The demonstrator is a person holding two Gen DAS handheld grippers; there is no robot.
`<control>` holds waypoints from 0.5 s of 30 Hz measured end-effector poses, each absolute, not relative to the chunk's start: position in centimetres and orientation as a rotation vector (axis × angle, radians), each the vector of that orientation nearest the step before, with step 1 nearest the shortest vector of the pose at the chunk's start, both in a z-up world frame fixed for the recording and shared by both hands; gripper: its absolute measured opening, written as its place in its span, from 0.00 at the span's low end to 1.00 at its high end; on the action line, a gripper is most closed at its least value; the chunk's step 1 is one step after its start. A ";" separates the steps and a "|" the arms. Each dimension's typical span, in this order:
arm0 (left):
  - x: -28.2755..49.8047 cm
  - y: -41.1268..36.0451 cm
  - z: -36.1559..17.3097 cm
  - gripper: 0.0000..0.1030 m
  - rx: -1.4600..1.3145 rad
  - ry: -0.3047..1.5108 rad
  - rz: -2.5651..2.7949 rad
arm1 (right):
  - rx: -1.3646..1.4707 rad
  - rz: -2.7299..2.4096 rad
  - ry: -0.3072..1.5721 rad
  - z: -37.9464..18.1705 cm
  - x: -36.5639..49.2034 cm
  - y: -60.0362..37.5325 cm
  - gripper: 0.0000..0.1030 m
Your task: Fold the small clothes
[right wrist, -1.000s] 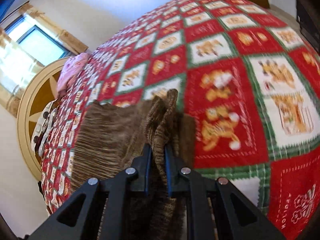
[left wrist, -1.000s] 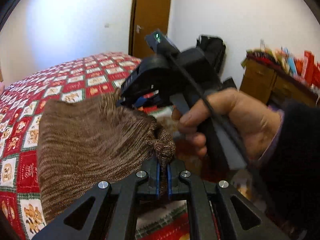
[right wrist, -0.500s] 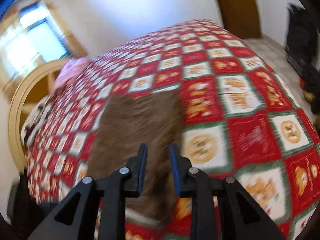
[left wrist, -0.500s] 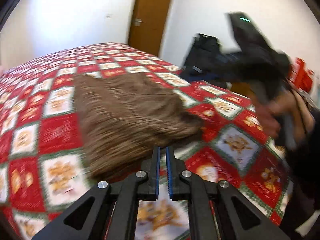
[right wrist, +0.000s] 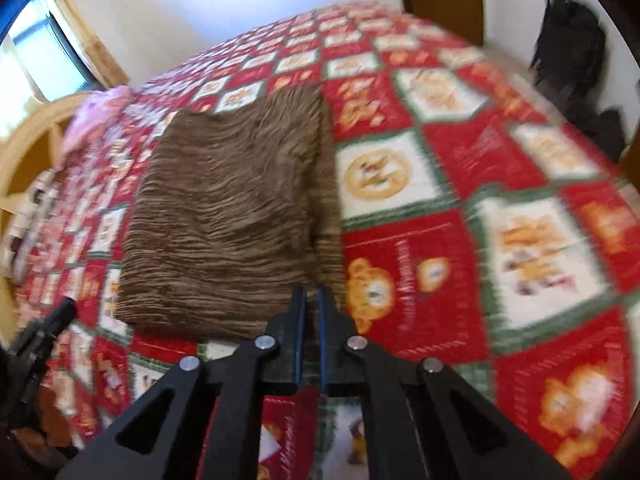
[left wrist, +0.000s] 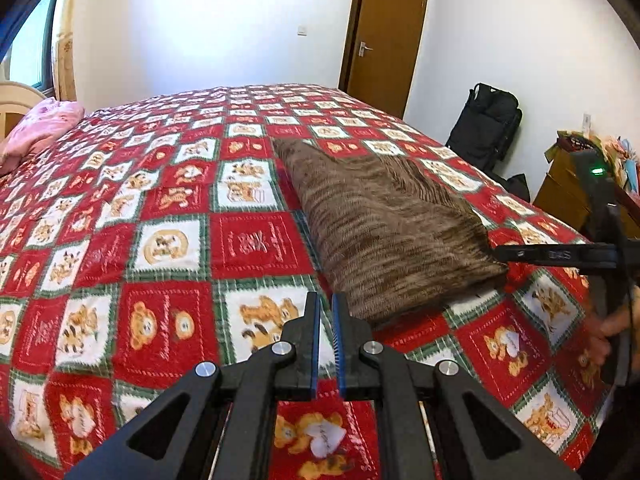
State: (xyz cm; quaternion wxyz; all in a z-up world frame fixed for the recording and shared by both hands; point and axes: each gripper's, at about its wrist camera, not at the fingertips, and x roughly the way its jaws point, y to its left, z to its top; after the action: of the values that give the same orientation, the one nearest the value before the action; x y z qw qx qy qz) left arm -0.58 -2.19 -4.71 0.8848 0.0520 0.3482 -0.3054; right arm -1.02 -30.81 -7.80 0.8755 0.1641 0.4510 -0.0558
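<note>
A brown knit garment [left wrist: 384, 220] lies folded flat in a rectangle on the red patterned bedspread [left wrist: 160, 240]; it also shows in the right wrist view [right wrist: 232, 216]. My left gripper [left wrist: 325, 308] is shut and empty, just off the garment's near left corner. My right gripper [right wrist: 313, 300] is shut and empty, at the garment's near right edge; it shows at the right of the left wrist view [left wrist: 560, 256], beside the garment's right corner. The right wrist view is blurred.
A pink pillow [left wrist: 40, 128] lies at the bed's far left by a wooden headboard [right wrist: 24, 148]. A brown door [left wrist: 384, 36] is behind the bed. A black bag [left wrist: 488, 124] and a wooden dresser [left wrist: 560, 196] stand to the right.
Both grippers let go of the garment's bunched corner and pulled back. The garment dropped and now lies flat on the bed. The right gripper moved off to the right.
</note>
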 end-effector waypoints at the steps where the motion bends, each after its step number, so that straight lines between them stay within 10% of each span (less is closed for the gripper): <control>1: -0.2 -2.3 -4.6 0.06 0.102 0.722 -0.631 | 0.300 -0.115 0.910 -6.8 -1.4 -29.7 0.19; 15: 3.2 -0.7 -4.6 0.06 0.066 0.785 -0.524 | 0.296 0.194 0.969 -10.4 3.8 -19.5 0.19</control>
State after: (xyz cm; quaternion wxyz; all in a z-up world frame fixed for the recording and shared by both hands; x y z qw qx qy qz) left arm 3.19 -0.73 -4.56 0.8900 0.0319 0.3782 -0.2525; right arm 3.77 -19.54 -10.36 0.8699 0.1416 0.4633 0.0929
